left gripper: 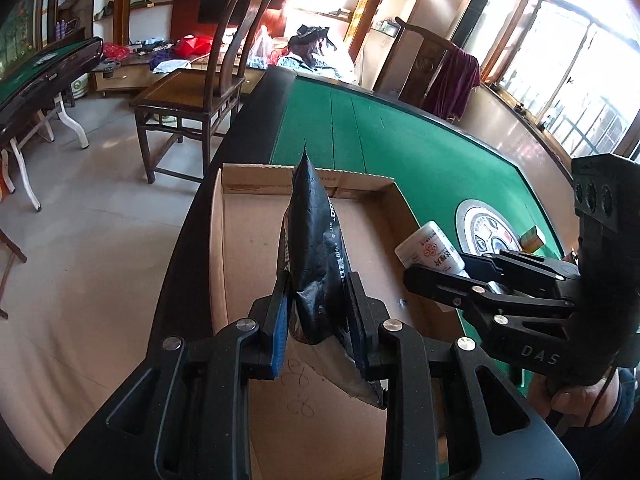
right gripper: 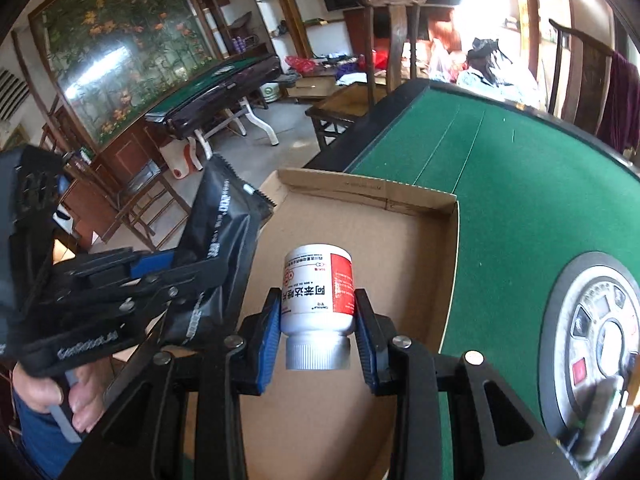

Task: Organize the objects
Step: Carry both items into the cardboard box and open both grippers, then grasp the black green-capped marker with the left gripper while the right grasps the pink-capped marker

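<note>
My left gripper (left gripper: 320,300) is shut on a black foil pouch (left gripper: 316,240), which stands up between its blue pads above a shallow cardboard tray (left gripper: 240,248). The right gripper (right gripper: 316,320) is shut on a white medicine bottle (right gripper: 318,288) with a red label and a silver cap, held cap toward the camera over the same cardboard tray (right gripper: 400,248). In the left wrist view the right gripper (left gripper: 432,276) comes in from the right with the bottle (left gripper: 428,250). In the right wrist view the left gripper (right gripper: 168,268) holds the pouch (right gripper: 224,240) at the tray's left edge.
The tray lies at the corner of a green felt table (left gripper: 420,148) with a round control panel (left gripper: 486,226) in its middle. A small yellowish box (left gripper: 532,238) sits beyond that panel. Wooden chairs (left gripper: 200,92) stand around the table. A hand (right gripper: 60,392) grips the left handle.
</note>
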